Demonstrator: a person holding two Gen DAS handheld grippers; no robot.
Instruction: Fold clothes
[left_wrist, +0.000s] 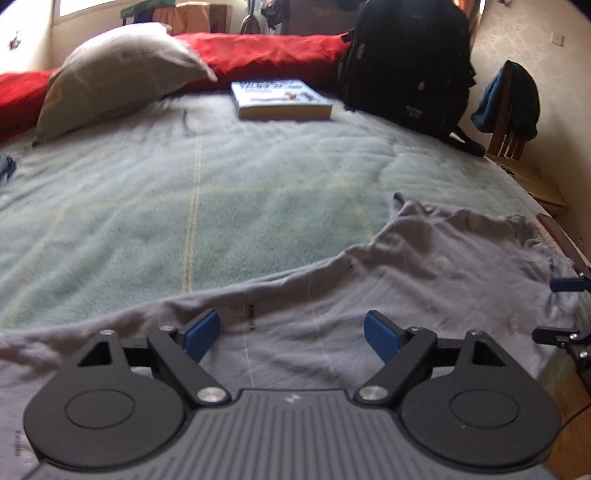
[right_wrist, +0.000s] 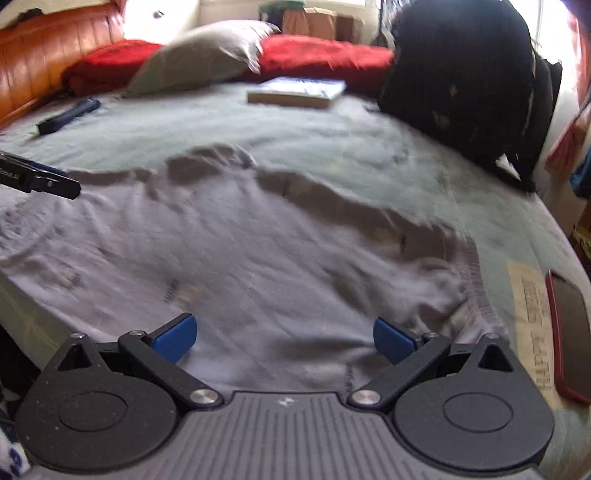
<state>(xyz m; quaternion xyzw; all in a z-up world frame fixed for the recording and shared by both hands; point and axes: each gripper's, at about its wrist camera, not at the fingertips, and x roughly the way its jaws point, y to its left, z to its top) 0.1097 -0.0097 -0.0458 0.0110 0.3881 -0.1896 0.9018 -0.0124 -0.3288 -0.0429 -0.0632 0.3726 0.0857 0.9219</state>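
A grey T-shirt (left_wrist: 424, 280) lies spread flat on the pale green blanket (left_wrist: 184, 206) near the bed's front edge. My left gripper (left_wrist: 291, 334) hovers over the shirt's lower part, open wide, with only cloth below and nothing between its blue pads. The right gripper's fingers (left_wrist: 565, 291) show at the right edge of the left wrist view. In the right wrist view the same shirt (right_wrist: 229, 236) fills the middle, blurred. My right gripper (right_wrist: 284, 338) is open above the shirt's near hem. The left gripper's black finger (right_wrist: 40, 179) reaches in at the left edge there.
A book (left_wrist: 282, 99), a grey pillow (left_wrist: 122, 74), red bedding (left_wrist: 266, 51) and a black backpack (left_wrist: 406, 62) lie at the far side of the bed. A red phone (right_wrist: 569, 332) rests near the right edge. A dark object (right_wrist: 68, 114) lies far left.
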